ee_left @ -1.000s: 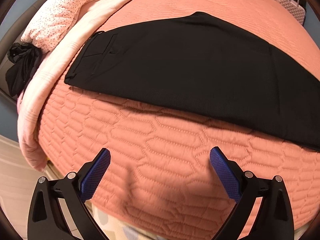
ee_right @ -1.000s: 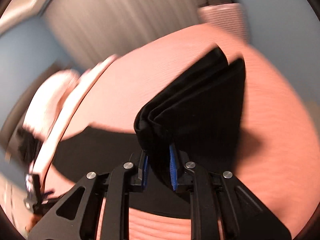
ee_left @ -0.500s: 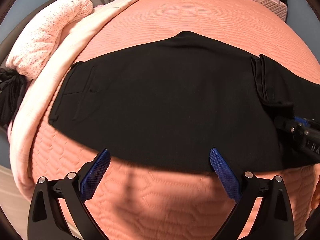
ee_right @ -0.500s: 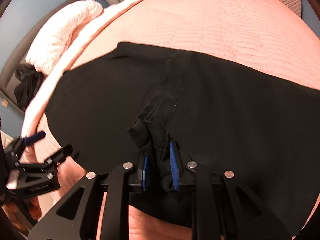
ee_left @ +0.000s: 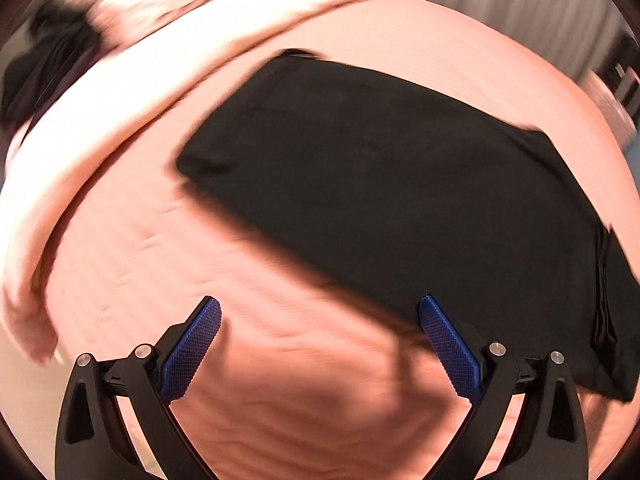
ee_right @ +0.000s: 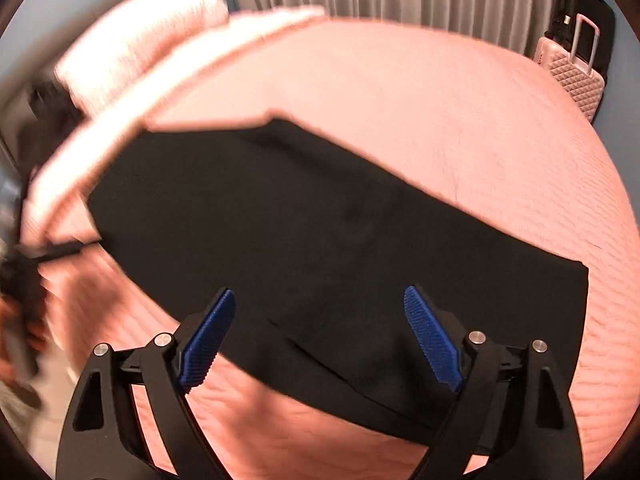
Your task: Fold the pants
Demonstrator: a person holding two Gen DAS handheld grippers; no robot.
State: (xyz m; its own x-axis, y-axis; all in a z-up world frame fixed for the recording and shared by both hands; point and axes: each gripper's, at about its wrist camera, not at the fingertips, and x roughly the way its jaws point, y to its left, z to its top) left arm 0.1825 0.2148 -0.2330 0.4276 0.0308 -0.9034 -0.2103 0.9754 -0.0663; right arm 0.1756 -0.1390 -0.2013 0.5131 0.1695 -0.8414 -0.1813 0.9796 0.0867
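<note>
No writing, label, brand, number or sign can be read in either view; both are blurred by motion.

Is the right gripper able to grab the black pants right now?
Probably yes: the right gripper is open just above the pants, nothing lies between, and their near edge sits right under it.
</note>
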